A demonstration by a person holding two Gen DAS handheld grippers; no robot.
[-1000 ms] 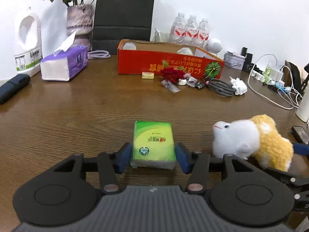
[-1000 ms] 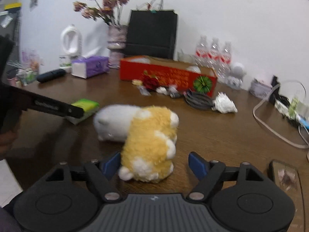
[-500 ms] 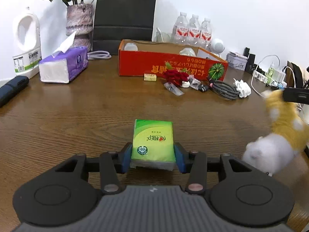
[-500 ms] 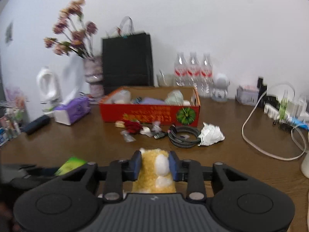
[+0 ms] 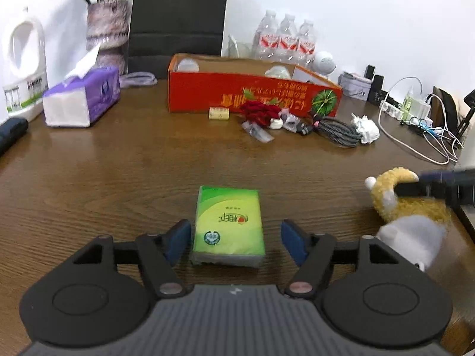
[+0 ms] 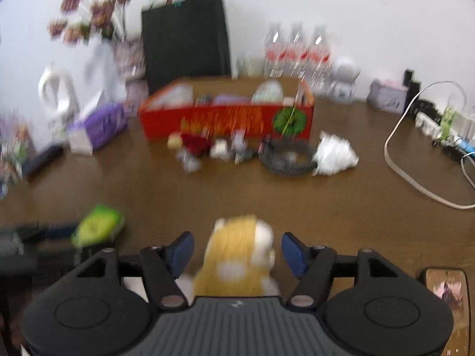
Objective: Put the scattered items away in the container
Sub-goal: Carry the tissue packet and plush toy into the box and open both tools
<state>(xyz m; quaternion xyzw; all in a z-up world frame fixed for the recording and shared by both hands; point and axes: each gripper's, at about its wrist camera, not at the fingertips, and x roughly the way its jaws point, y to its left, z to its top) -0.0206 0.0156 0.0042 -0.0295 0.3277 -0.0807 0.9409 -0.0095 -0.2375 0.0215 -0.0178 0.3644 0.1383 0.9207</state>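
Note:
A green tissue pack (image 5: 228, 222) lies flat on the brown table (image 5: 118, 178) between the blue pads of my left gripper (image 5: 236, 234). Its jaws are opening, with a gap on each side of the pack. A yellow and white plush toy (image 6: 237, 255) sits between the pads of my right gripper (image 6: 237, 244). Those jaws are opening too, and neither pad presses on the fur. In the left wrist view the toy (image 5: 409, 216) is at the right edge under a dark finger of the right gripper. The red cardboard box (image 5: 252, 101) stands at the back and holds several items.
In front of the box lie a small yellow roll (image 5: 219, 113), a red bundle (image 5: 259, 111), a coiled grey cable (image 5: 337, 130) and crumpled white paper (image 5: 366, 129). A purple tissue box (image 5: 83, 101), vase, black bag and bottles line the back. White cables (image 5: 415, 145) and a phone (image 6: 445, 284) are at the right.
Left jaws closed onto the green pack, then spread apart again. Right gripper squeezed the plush toy, swung round to face the red box, and now its jaws have widened off the toy.

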